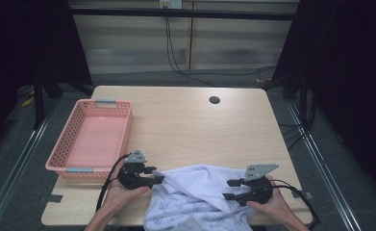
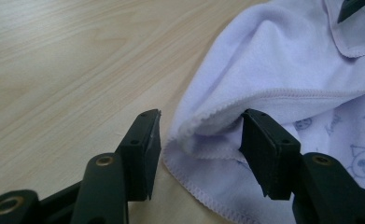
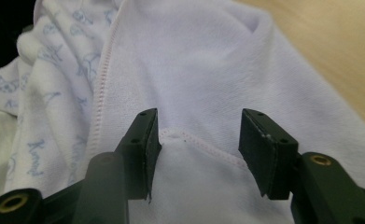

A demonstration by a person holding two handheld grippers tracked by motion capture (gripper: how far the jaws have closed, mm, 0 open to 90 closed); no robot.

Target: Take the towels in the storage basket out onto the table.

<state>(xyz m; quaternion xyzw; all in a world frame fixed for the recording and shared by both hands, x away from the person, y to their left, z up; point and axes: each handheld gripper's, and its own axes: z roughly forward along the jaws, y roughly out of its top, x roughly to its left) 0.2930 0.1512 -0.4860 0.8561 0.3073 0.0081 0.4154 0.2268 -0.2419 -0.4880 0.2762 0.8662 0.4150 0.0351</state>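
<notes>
A crumpled white cloth (image 1: 195, 195) printed with small blue figures lies at the near edge of the wooden worktop (image 1: 195, 125). The left gripper (image 1: 156, 177) sits at the cloth's left hem, jaws apart around a fold without pinching it. The right gripper (image 1: 230, 189) rests over the cloth's right side, jaws apart above a stitched seam. A pink basket (image 1: 87, 168) stands left of the cloth.

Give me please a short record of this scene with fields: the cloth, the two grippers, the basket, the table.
cloth: white towel with small blue prints, crumpled at the near table edge
left gripper: jaws apart, a hemmed fold of the towel between them, pads not pressing it
right gripper: jaws apart over the towel's stitched hem, nothing clamped
basket: pink plastic basket at the left, nothing in it
table: light wooden table, round hole at the far side
</notes>
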